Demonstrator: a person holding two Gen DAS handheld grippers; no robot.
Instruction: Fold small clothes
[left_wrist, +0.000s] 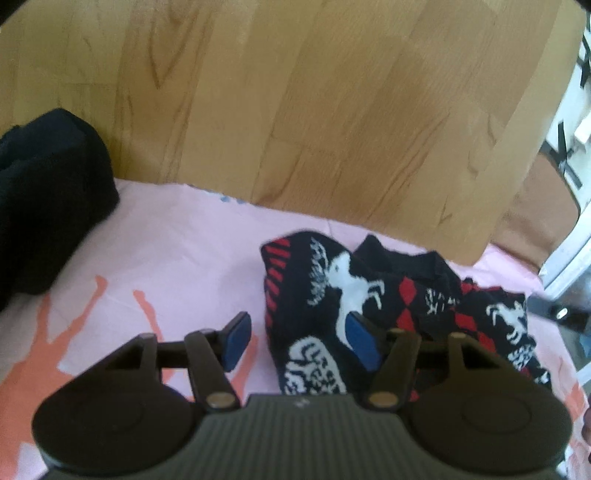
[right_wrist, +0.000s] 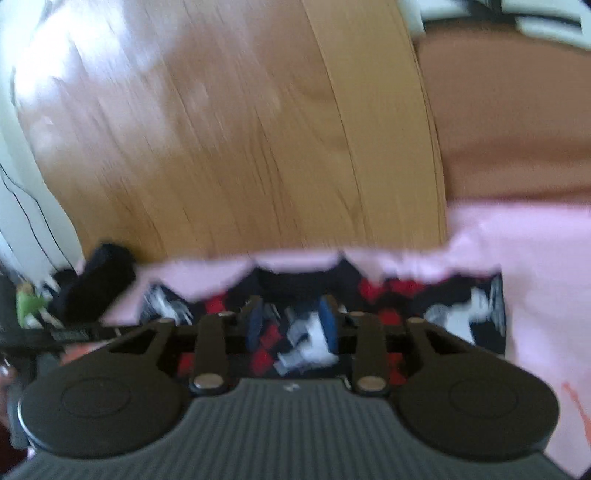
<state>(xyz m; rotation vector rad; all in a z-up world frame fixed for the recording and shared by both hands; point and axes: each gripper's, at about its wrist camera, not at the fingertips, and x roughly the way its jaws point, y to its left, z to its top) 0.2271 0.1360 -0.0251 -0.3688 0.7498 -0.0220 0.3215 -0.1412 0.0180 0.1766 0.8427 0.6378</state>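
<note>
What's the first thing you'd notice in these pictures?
The dark knitted garment with white reindeer and red diamonds, bunched on the pink sheet. The left gripper hovers open at its edge. A dark bundle sits far left by the wooden board.

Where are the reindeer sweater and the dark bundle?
reindeer sweater (left_wrist: 354, 291), left wrist view, on the white reindeer figure.
dark bundle (left_wrist: 48, 199), left wrist view, on its middle, at the picture's left edge.
</note>
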